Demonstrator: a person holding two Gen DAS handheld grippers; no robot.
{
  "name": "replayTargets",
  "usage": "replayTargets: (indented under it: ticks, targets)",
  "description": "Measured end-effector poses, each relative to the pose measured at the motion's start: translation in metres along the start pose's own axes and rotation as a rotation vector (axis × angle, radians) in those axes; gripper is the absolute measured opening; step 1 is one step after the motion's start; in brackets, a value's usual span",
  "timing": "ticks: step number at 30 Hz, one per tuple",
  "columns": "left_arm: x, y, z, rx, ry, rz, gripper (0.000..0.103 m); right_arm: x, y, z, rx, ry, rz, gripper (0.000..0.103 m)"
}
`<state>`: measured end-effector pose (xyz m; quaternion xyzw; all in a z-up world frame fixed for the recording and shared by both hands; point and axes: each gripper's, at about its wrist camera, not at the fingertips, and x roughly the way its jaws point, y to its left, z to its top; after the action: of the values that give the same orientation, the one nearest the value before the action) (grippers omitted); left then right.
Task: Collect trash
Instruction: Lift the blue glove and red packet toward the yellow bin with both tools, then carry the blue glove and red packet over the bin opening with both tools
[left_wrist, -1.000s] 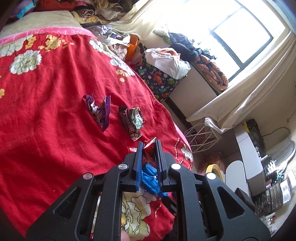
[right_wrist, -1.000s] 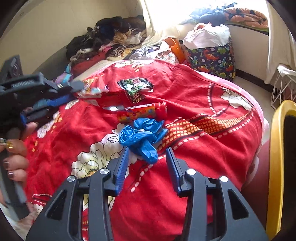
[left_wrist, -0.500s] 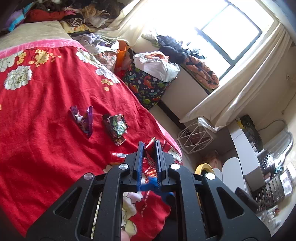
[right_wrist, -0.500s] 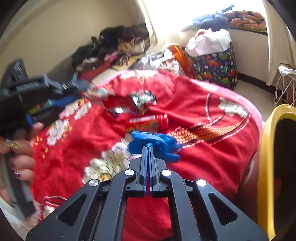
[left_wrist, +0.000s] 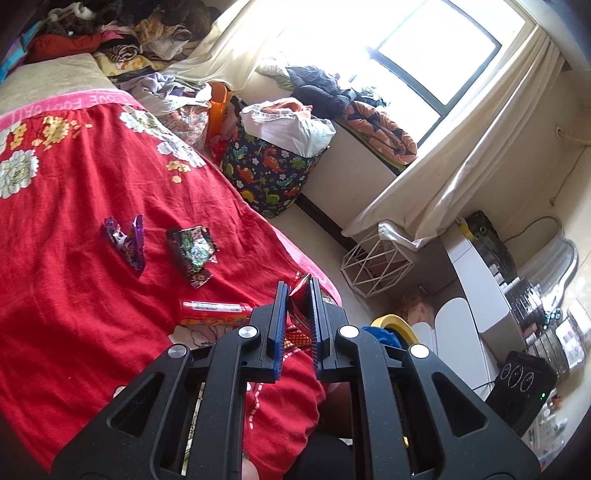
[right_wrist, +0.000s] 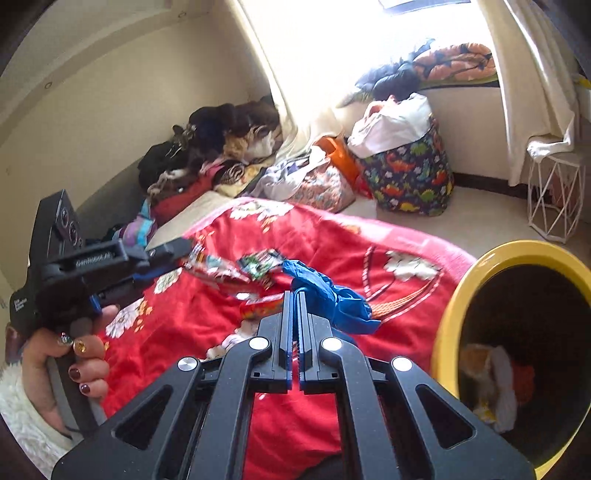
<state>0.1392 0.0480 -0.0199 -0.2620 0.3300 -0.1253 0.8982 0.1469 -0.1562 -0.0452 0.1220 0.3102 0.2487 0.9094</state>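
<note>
Right gripper (right_wrist: 294, 295) has its jaws clamped tight on a crumpled blue plastic bag (right_wrist: 332, 299). The bag is thin, glossy and wadded up, and it hangs off to the right of the fingertips, lifted clear of the red floral blanket (right_wrist: 388, 236). It sits above the blanket's near-right edge, just left of the yellow bin (right_wrist: 448, 317). That bin is dark inside, with some white and orange scraps at the bottom.

Left gripper (left_wrist: 297, 286) is squeezed on a red wrapper (left_wrist: 300, 286); only a shiny red corner pokes out past the tips. From the right wrist view the same wrapper looks red and white with print on it, too blurry to read.

Still lying on the blanket near its window-side edge: a purple wrapper (left_wrist: 127, 240), crinkled and torn open; a dark wrapper with green graphics (left_wrist: 192, 254) just beside it; and a red tube (left_wrist: 216, 312) with a busy colourful label, lying on its side closest to the left gripper. Can't read any of the labels.

Readable stuff: the pink band along the blanket's top edge has repeating lettering, "LOVE" something, seen upside down. The left gripper's body has white printing on the side, too small to make out. A hand (right_wrist: 62, 365) with dark red nail polish holds its grip.
</note>
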Motion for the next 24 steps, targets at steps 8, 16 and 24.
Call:
replayTargets:
  ticks: [8, 16, 24]
  targets:
    - [0.005, -0.019, -0.004, 0.038, 0.011, -0.025, 0.007, -0.025, -0.025, 0.008, 0.024, -0.055, -0.067, 0.002]
    - [0.011, -0.037, -0.010, 0.073, 0.024, -0.044, 0.007, -0.043, -0.049, 0.014, 0.045, -0.086, -0.120, 0.002]
    - [0.018, -0.056, -0.018, 0.115, 0.046, -0.061, 0.007, -0.054, -0.062, 0.014, 0.069, -0.106, -0.152, 0.002]
